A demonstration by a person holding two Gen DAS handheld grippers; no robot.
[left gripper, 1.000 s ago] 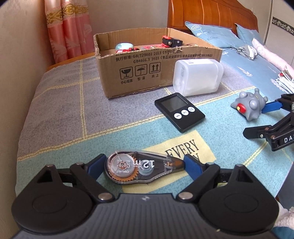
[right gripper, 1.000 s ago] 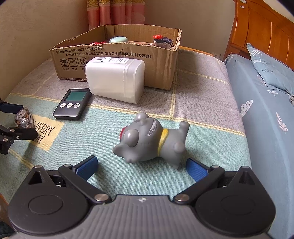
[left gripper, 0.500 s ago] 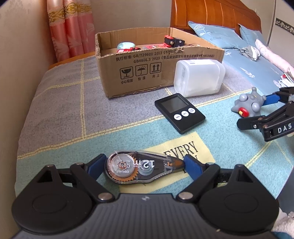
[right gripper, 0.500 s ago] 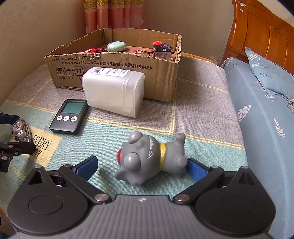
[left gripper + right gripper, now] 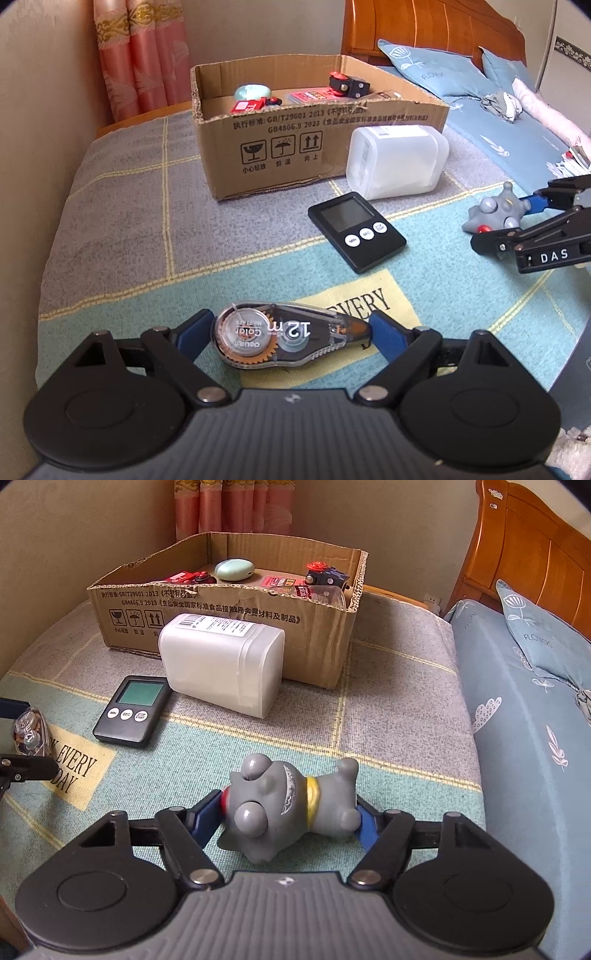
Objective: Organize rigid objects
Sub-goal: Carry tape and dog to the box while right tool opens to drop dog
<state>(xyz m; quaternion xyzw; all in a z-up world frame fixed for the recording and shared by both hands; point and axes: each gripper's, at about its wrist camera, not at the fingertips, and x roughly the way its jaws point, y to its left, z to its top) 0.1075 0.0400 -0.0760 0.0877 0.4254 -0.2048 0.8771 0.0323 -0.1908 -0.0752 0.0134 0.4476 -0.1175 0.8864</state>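
My left gripper (image 5: pixel 291 334) is shut on a clear correction tape dispenser (image 5: pixel 288 339), held just above the blanket; it also shows at the left edge of the right wrist view (image 5: pixel 31 733). My right gripper (image 5: pixel 286 818) is shut on a grey toy dog (image 5: pixel 291 806) with a yellow collar, its blue pads pressing the head and rear; the dog also shows in the left wrist view (image 5: pixel 495 216). The cardboard box (image 5: pixel 314 147) stands at the back with several small items inside.
A white plastic container (image 5: pixel 221 664) lies in front of the box (image 5: pixel 229 609). A black digital timer (image 5: pixel 133 712) lies on the blanket beside it. A wooden headboard (image 5: pixel 535 561) and blue pillows (image 5: pixel 543 635) are to the right. A wall is on the left.
My right gripper moved forward around the toy dog and closed on it; the dog now sits between the pads. My left gripper keeps holding the tape dispenser and has risen slightly.
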